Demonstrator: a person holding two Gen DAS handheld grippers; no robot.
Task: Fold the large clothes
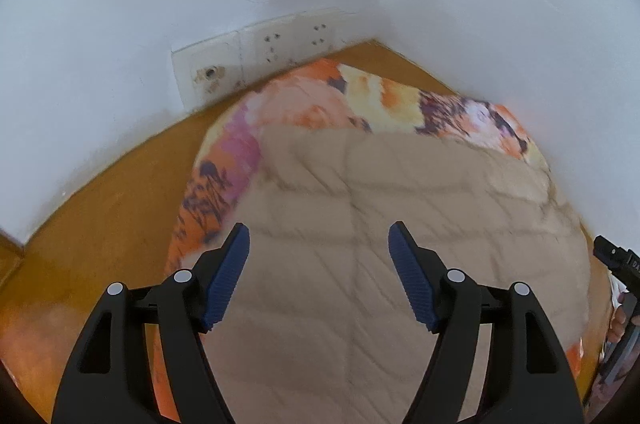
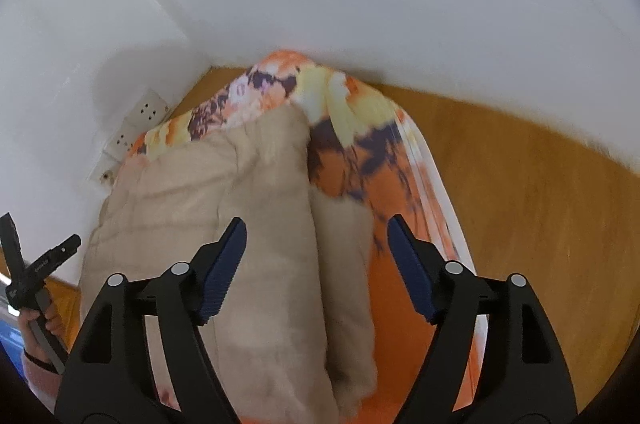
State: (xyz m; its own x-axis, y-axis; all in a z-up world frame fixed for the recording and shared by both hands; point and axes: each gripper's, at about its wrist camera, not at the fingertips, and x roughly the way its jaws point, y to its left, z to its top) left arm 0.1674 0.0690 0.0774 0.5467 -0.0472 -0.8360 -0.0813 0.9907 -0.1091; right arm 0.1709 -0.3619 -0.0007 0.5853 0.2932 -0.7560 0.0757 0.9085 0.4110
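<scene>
Both claws, left claw (image 1: pixel 319 236) and right claw (image 2: pixel 317 232), hang spread and empty above the blurred, edge-cropped folded quilt (image 1: pixel 360 216).

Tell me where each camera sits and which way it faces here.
Left wrist: on the left gripper, looking down along its open fingers at the folded beige quilt with a floral orange side, toward the wall sockets; the right gripper shows at the right edge.
Right wrist: on the right gripper, open, above the quilt's right side; the left gripper and its hand show at left.
Shared: quilt, sockets, wooden surface.
</scene>
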